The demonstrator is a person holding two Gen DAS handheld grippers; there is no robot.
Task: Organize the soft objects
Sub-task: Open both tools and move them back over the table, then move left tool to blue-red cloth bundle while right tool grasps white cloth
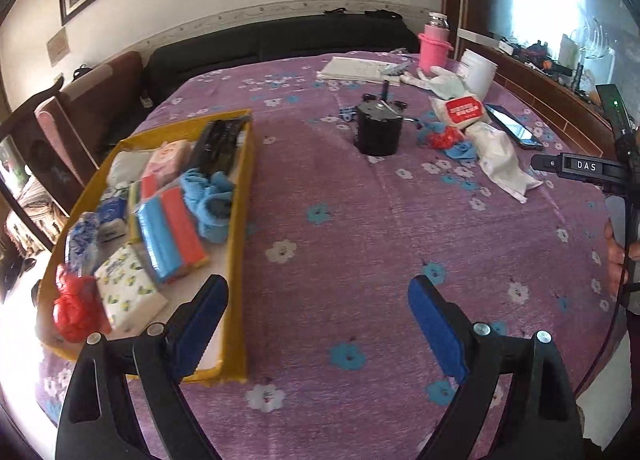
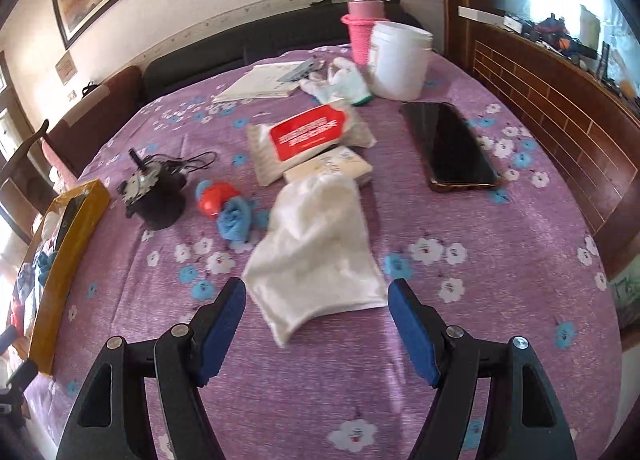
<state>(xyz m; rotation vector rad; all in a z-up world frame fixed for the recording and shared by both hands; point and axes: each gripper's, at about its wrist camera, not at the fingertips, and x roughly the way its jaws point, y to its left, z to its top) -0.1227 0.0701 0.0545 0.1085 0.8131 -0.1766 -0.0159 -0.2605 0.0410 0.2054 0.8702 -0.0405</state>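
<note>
White cloth (image 2: 316,248) — seemingly between right gripper's (image 2: 316,320) fingertips

The left wrist camera is looking forward and down past its own hand-held gripper (image 1: 318,324), with the yellow tray (image 1: 240,220) close on its left. The right wrist camera is looking down past its hand-held gripper (image 2: 316,320), close over the white cloth (image 2: 316,244). Both views are sharing the purple bedspread (image 1: 360,240), black pot (image 1: 377,130) and phone (image 2: 450,146).
</note>
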